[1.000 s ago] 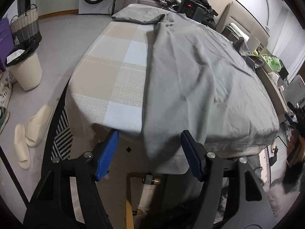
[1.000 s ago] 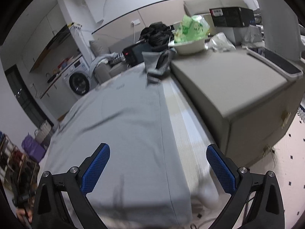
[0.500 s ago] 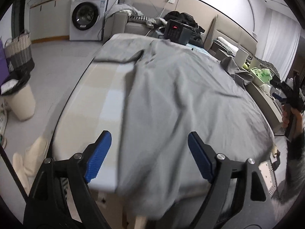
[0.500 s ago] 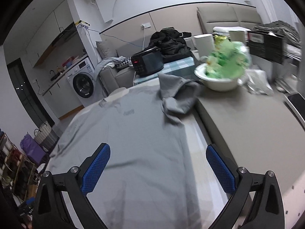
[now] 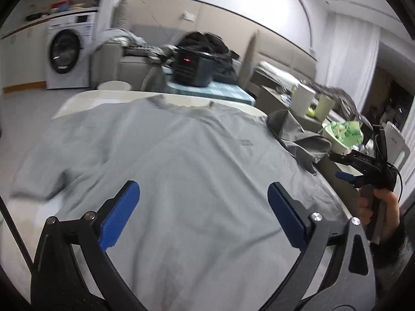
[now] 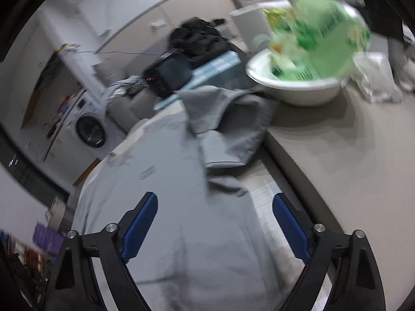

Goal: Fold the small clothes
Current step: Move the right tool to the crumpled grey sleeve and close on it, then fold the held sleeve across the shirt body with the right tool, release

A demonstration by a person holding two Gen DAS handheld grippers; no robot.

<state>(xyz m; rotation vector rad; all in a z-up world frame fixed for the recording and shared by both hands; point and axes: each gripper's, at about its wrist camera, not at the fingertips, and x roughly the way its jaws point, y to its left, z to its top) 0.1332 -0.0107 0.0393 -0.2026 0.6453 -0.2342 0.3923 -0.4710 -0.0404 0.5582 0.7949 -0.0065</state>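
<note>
Grey t-shirt [image 5: 197,181] lying spread over surface [image 6: 269,194]; left tongs [image 5: 203,211] opening, right tongs [image 6: 215,223] closing, both empty above it; bunched sleeve [image 6: 228,127] possibly touching white bowl [image 6: 293,88].

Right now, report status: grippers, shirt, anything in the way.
Left gripper opening, empty. Right gripper closing, empty. Grey shirt flat on table, right sleeve bunched by white bowl.
</note>
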